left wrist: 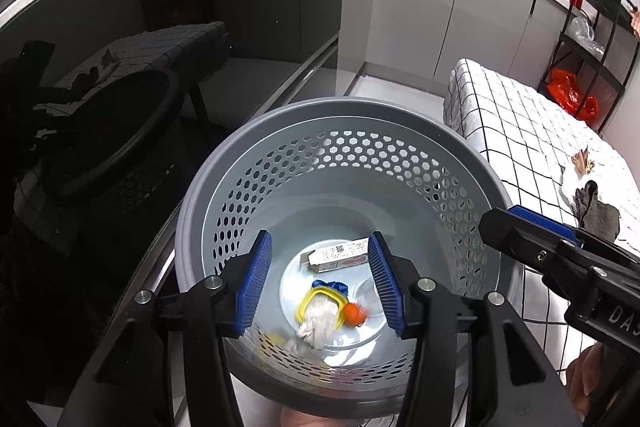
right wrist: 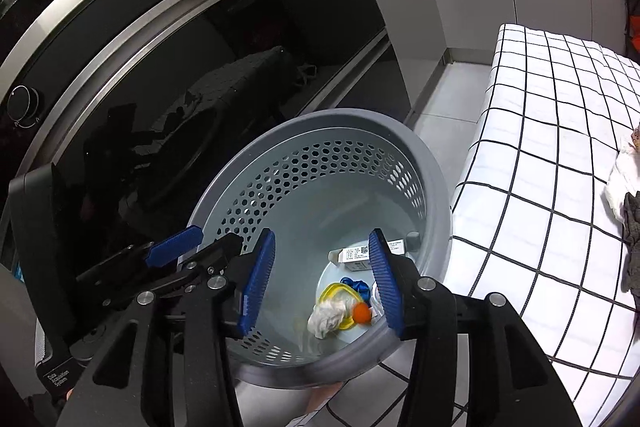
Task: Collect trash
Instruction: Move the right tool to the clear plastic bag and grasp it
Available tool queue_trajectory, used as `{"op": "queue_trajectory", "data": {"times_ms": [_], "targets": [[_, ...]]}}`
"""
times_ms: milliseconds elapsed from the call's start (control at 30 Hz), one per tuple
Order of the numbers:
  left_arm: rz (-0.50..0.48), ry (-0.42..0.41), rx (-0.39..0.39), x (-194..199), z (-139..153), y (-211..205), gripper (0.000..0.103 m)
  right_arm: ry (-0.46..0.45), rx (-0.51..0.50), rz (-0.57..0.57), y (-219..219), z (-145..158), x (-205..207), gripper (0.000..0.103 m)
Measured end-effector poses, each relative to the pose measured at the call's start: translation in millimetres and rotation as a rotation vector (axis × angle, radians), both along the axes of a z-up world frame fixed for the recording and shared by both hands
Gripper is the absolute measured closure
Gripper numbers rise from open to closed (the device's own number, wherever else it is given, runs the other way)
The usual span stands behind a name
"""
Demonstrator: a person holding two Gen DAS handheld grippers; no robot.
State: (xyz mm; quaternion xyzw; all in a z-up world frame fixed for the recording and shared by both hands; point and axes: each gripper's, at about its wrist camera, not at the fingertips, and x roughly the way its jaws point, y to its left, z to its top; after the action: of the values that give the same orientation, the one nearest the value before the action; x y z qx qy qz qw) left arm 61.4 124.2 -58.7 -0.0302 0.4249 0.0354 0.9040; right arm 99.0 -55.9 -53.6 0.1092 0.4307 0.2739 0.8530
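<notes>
A grey perforated bin [left wrist: 200, 195] [right wrist: 436, 183] stands on the floor beneath both grippers. At its bottom lie a small white carton [left wrist: 336, 255] [right wrist: 354, 254], a yellow ring [left wrist: 310, 297] [right wrist: 332, 290], a white tissue wad [left wrist: 318, 323] [right wrist: 328, 317], a blurred orange ball [left wrist: 354, 313] [right wrist: 362, 311] and a blue scrap [left wrist: 330, 285] [right wrist: 356, 285]. My left gripper [left wrist: 320, 235] [right wrist: 200, 247] hangs open over the bin's left side, nothing between its blue pads. My right gripper [right wrist: 322, 234] [left wrist: 524, 227] is open above the right rim, also empty.
A table under a white checked cloth [left wrist: 520, 131] [right wrist: 560, 147] stands right of the bin, with a white tissue, a grey rag [left wrist: 596, 211] and a brown scrap [left wrist: 582, 161] on it. A dark glass oven front [right wrist: 160, 67] is on the left. A black rack holds an orange bag [left wrist: 572, 95].
</notes>
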Motion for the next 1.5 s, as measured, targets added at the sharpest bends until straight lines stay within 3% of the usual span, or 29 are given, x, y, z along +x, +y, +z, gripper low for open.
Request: {"op": "queue_trajectory", "data": {"times_ms": [367, 467, 700, 1100, 1267, 1500], "targets": [[0.001, -0.004, 0.009, -5, 8, -2, 0.047, -0.007, 0.010, -0.013, -6, 2, 0, 0.056], [-0.016, -0.003, 0.007, -7, 10, -11, 0.045, -0.022, 0.007, -0.041, -13, 5, -2, 0.051], [-0.083, 0.003, 0.000, -13, 12, -43, 0.043, -0.052, -0.003, -0.098, -44, 15, -11, 0.051], [-0.241, -0.042, -0.017, -14, 27, -133, 0.036, -0.130, -0.062, -0.330, -152, 39, -28, 0.047], [-0.315, -0.063, -0.023, -14, 30, -183, 0.030, -0.125, -0.093, -0.452, -208, 40, -33, 0.047], [-0.359, -0.060, -0.027, -8, 26, -235, 0.030, -0.079, -0.129, -0.583, -279, 24, -30, 0.047]]}}
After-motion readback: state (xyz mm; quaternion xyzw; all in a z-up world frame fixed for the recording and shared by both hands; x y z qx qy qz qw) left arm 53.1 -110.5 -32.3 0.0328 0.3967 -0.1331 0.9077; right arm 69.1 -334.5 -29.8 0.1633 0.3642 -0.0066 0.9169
